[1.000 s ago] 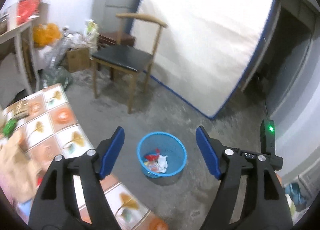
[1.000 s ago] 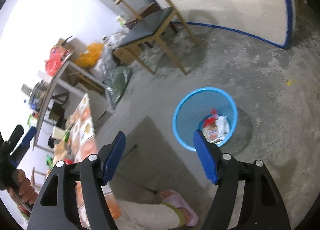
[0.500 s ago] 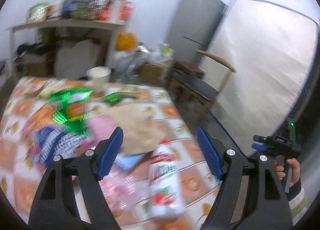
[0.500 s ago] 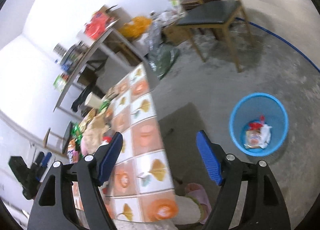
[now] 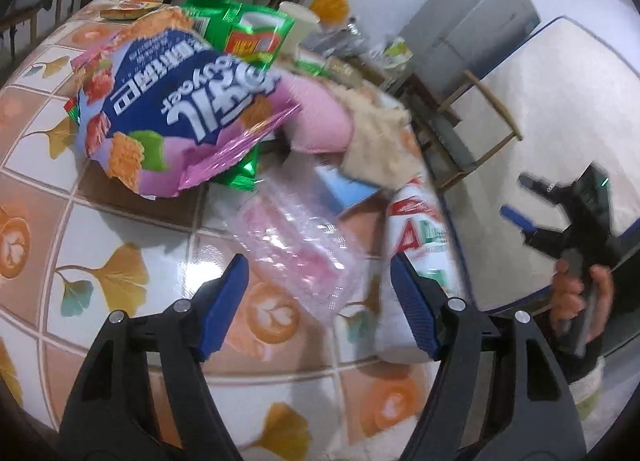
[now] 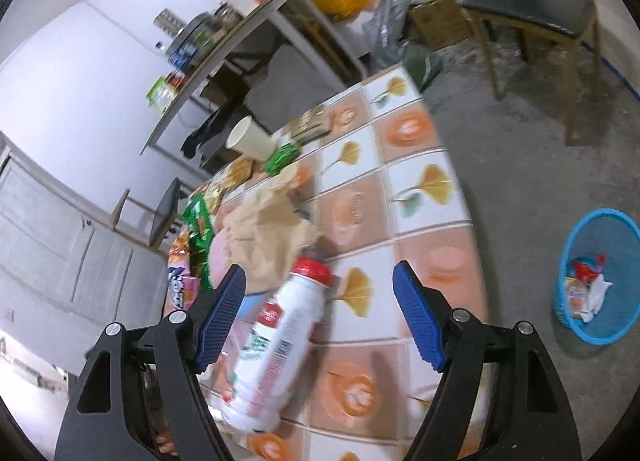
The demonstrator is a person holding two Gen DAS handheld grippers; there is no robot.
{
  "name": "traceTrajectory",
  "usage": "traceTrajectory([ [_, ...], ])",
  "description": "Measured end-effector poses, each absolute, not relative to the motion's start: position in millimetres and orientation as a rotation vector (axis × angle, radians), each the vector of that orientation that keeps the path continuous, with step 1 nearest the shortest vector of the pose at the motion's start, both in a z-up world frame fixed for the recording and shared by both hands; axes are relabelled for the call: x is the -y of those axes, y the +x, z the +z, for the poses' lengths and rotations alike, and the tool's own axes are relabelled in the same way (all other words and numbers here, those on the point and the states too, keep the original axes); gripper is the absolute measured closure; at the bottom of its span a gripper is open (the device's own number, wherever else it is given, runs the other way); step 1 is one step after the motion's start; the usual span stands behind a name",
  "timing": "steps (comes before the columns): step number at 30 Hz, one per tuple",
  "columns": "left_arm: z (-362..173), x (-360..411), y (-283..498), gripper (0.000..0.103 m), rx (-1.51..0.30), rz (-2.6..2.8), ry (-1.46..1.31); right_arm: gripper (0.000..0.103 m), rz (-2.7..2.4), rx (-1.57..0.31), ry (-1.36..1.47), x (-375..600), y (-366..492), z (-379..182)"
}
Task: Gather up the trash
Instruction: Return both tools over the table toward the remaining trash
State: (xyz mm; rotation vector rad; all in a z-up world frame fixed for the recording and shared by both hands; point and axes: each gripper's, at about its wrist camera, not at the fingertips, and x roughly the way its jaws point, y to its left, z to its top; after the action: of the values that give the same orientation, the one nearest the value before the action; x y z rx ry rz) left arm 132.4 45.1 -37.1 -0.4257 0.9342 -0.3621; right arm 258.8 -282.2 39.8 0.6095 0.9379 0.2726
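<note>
Trash covers the tiled-pattern table (image 5: pixel 100 229). A pink and blue snack bag (image 5: pixel 180 101) lies on green packets (image 5: pixel 256 33). My left gripper (image 5: pixel 318 273) hovers over a clear pink plastic wrapper (image 5: pixel 296 249); its jaws are closing a little, and the pads touch nothing. A white bottle with a red cap (image 6: pixel 280 341) lies on its side on the table. My right gripper (image 6: pixel 320 281) is open above it and apart from it. In the left wrist view the bottle (image 5: pixel 420 245) lies at the table's right edge, and the right gripper (image 5: pixel 520 221) shows beyond it in a hand.
Crumpled brown paper (image 6: pixel 264 229) and a paper cup (image 6: pixel 252 139) sit farther back on the table. A blue bin (image 6: pixel 596 273) holding some trash stands on the concrete floor to the right. A wooden chair (image 6: pixel 532 9), a cluttered shelf table (image 6: pixel 256 5) and a mattress (image 5: pixel 552 109) stand beyond.
Both grippers have swung from the blue bin on the floor to the table. The left one has dropped close to the wrappers, and the bottle now shows between the right fingers.
</note>
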Motion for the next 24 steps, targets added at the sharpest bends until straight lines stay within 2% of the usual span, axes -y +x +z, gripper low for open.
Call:
traceTrajectory([
  [7, -63, -46, 153, 0.042, -0.975, -0.219, -0.375, 0.029, 0.313, -0.973, 0.594, 245, 292, 35],
  [12, -65, -40, 164, 0.060, -0.946, -0.143, -0.336, 0.029, 0.323, -0.975, 0.590, 229, 313, 34],
  [14, -64, -34, 162, 0.074, -0.929, -0.100, -0.258, 0.029, 0.329, -0.973, 0.586, 224, 322, 34],
  [17, -64, -29, 159, 0.086, -0.906, -0.061, -0.184, 0.029, 0.344, -0.981, 0.582, 216, 336, 33],
  [24, -61, -36, 152, 0.093, -0.888, -0.066, -0.207, 0.029, 0.366, -1.017, 0.577, 195, 373, 19],
])
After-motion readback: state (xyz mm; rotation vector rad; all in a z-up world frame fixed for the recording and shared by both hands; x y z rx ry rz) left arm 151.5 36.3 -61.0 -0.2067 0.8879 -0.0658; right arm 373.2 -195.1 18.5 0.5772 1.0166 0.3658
